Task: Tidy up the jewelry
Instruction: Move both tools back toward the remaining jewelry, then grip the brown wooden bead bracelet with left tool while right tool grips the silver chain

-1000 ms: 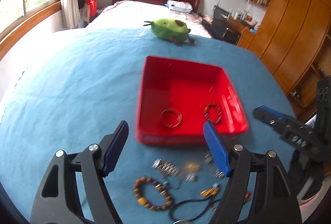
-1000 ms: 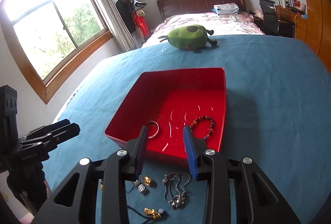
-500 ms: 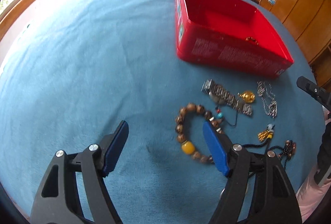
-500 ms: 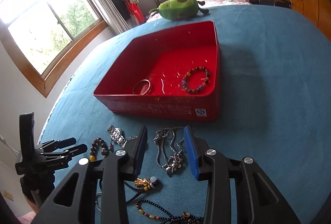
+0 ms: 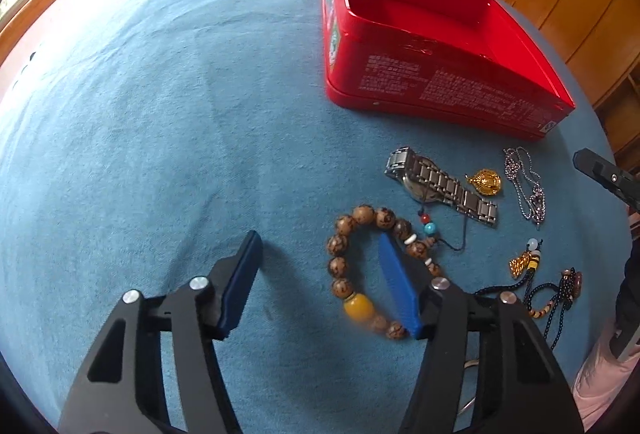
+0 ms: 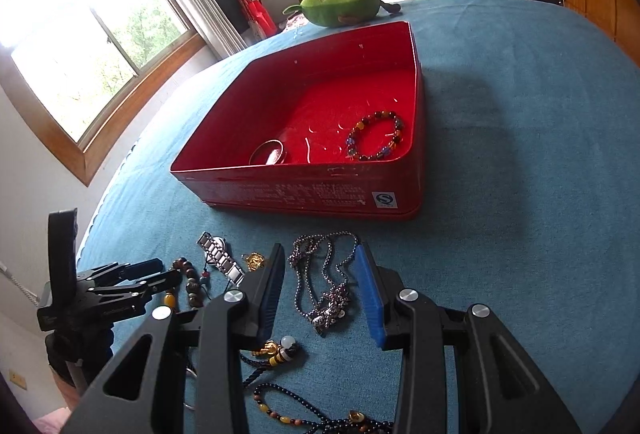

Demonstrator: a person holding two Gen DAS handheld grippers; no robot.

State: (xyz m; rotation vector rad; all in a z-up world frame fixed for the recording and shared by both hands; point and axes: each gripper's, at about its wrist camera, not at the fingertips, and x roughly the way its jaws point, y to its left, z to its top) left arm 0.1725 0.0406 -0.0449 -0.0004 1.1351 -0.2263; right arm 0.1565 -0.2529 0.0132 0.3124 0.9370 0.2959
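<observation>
Left wrist view: wooden bead bracelet [image 5: 370, 270] lies flat on blue cloth [image 5: 160, 113], near the front edge, well short of the red box [image 5: 440, 89].
Left gripper [image 5: 320, 274]: jaws spread wide, nothing held; right blade sits inside the bracelet loop, left blade outside on bare cloth, so the near-left arc of beads is between them.
Right gripper [image 6: 320, 284]: jaws apart, empty, straddling the silver chain [image 6: 324, 286] just in front of the box.
Box contents (right wrist view): metal ring [image 6: 269, 155] & colored bead bracelet [image 6: 376, 135] already inside.
Loose on cloth: watch [image 5: 442, 185], gold pendant [image 5: 485, 183], tassel charm [image 5: 524, 260], dark bead necklace [image 6: 304, 414].
Step, my read: pick phase, approx. early-mid task; two pieces in, most still out.
Next move needs: lower both till blades touch cloth, close on beads / chain, lift clear of box wall, release inside.
Risk: chain may slip thru blades; cord of charm could drag w/ bracelet.
</observation>
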